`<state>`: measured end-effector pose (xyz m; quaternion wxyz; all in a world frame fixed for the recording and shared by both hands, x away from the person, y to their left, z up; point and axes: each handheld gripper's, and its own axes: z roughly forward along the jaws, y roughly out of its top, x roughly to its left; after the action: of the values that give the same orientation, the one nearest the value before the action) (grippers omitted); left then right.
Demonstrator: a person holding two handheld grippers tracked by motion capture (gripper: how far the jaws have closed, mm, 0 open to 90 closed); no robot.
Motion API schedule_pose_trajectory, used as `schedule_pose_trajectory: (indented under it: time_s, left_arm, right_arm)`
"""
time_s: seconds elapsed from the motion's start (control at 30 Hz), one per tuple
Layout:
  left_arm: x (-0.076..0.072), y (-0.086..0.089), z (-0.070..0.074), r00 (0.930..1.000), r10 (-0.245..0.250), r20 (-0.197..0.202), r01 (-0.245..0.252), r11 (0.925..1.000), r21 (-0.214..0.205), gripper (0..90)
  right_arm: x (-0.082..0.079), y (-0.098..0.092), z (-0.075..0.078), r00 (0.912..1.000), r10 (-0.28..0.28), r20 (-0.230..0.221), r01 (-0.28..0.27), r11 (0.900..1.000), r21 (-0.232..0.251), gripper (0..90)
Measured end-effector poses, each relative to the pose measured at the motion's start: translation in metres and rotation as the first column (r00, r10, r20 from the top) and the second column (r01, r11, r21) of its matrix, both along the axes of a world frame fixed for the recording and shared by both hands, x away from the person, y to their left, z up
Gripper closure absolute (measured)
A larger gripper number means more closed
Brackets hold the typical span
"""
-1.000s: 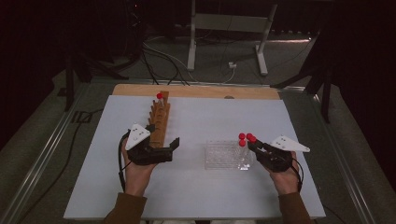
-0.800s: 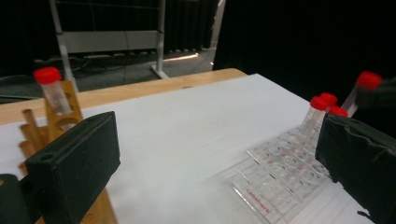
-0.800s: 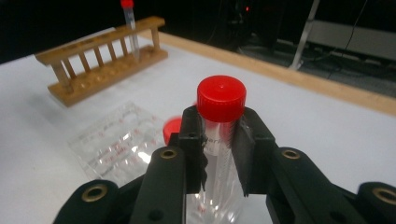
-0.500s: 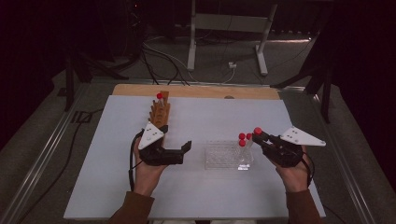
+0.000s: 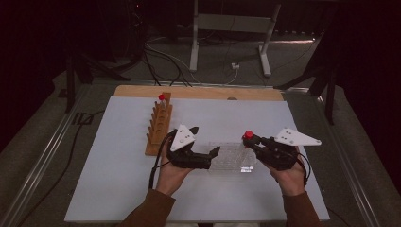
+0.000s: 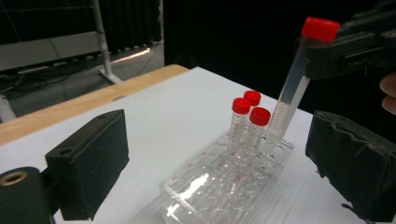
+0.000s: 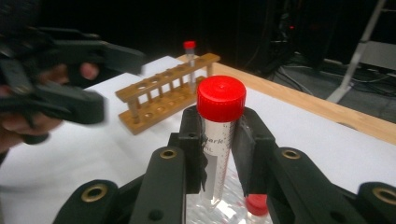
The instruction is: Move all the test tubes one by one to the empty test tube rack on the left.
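Note:
My right gripper (image 5: 252, 143) is shut on a clear red-capped tube (image 7: 218, 135) and holds it upright over the far end of the clear plastic rack (image 5: 231, 160). In the left gripper view the held tube (image 6: 290, 95) hangs tilted above the rack (image 6: 219, 191), beside three red-capped tubes (image 6: 252, 116) that stand in it. My left gripper (image 5: 206, 142) is at the rack's left end. Its jaws have just been closing a little but still stand wide, open, with the rack between the pads (image 6: 88, 168) and untouched.
A wooden tube rack (image 5: 158, 125) lies left of centre on the white table (image 5: 118, 189), with one red-capped tube (image 5: 161, 98) in its far end. A wooden strip (image 5: 198, 92) runs along the table's far edge. Metal stand legs and cables lie on the floor beyond.
My left gripper has slid right from the wooden rack to the clear rack's left end. My right gripper has risen, lifting the red-capped tube up from the clear rack.

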<state>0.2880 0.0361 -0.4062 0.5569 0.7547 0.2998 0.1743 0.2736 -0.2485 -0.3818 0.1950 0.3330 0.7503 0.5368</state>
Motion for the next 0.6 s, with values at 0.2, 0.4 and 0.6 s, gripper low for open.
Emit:
schedule_pose_trajectory:
  time_s: [0.2, 0.4, 0.6]
  left_arm:
    - [-0.001, -0.018, -0.006, 0.9989, -0.045, 0.012, 0.045, 0.9979, 0.046, 16.8]
    - [-0.002, -0.026, -0.008, 0.9961, -0.084, 0.029, 0.081, 0.9924, 0.093, 37.0]
    - [-0.004, -0.029, -0.009, 0.9919, -0.116, 0.052, 0.110, 0.9889, 0.100, 55.7]
  right_arm:
    - [0.003, 0.016, -0.001, 0.9990, 0.041, -0.016, -0.041, 0.9991, -0.004, 74.3]
    - [0.004, 0.029, -0.002, 0.9975, 0.066, -0.028, -0.066, 0.9978, -0.011, 74.3]
    - [0.005, 0.037, 0.000, 0.9962, 0.080, -0.033, -0.081, 0.9966, -0.013, 74.3]
